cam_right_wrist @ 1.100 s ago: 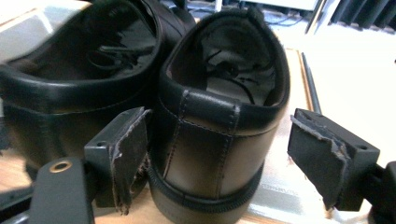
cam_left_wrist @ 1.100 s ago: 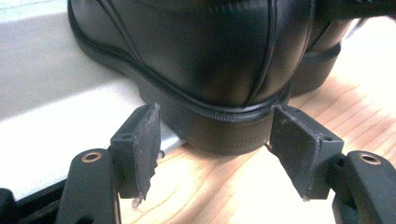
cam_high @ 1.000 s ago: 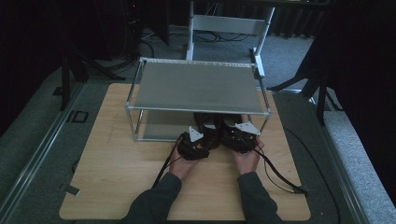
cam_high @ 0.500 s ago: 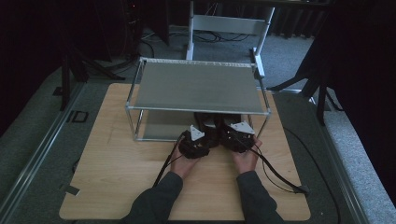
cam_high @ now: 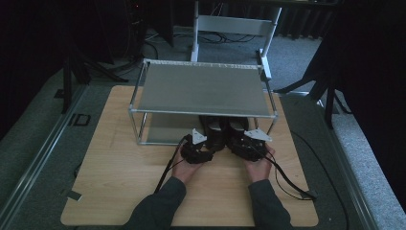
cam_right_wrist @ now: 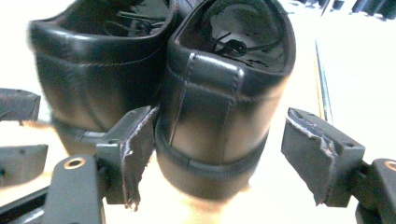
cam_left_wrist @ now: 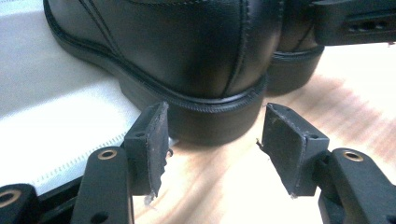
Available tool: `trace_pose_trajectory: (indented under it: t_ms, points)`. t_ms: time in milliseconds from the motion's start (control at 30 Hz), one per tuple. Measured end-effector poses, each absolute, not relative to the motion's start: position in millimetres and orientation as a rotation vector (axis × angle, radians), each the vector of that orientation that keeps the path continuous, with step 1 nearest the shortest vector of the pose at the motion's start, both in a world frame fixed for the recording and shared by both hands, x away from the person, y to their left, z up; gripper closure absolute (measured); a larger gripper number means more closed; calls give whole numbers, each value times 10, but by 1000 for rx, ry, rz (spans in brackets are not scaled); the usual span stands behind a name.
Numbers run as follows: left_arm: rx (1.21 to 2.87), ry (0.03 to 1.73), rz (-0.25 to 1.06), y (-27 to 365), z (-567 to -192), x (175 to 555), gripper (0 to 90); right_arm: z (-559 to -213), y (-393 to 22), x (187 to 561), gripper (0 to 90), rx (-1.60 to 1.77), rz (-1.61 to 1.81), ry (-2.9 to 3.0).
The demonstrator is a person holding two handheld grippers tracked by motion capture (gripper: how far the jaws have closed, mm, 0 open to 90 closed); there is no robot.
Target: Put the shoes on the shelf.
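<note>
Currently left hand-held gripper [cam_left_wrist: 212, 135] spread, jaws just reopened slightly, empty, heel of left shoe [cam_left_wrist: 187, 60] just ahead. Right hand-held gripper [cam_right_wrist: 212, 149] spread, jaws closing in, straddling right shoe [cam_right_wrist: 224, 107] heel, no contact. Both shoes on desk [cam_high: 119, 167] at shoe rack [cam_high: 201, 88] front edge. Risk: off-centre pinch slips off smooth heel, tips shoe against neighbour. No legible brand or writing.

Two glossy black shoes [cam_high: 222, 132], pale wood-grain table [cam_high: 119, 167], grey shelf [cam_high: 201, 88] in a silver frame, black gripper pads [cam_left_wrist: 156, 140].
</note>
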State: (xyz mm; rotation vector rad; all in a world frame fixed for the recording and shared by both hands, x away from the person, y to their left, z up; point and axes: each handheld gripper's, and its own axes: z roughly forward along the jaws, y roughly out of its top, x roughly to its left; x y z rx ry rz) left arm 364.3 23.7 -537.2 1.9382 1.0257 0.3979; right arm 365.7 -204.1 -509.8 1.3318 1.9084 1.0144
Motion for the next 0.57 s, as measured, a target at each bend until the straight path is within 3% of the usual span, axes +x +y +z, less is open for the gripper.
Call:
trace_pose_trajectory:
  t_ms: [200,567]
  points:
    - [1942,1036,387,423,-5346,3533,411,-5078,-2297,3448,297,1373,1031,1945]
    - [1960,1094,391,757,-5390,3358,407,-5200,-2602,3397,308,1463,930,2006]
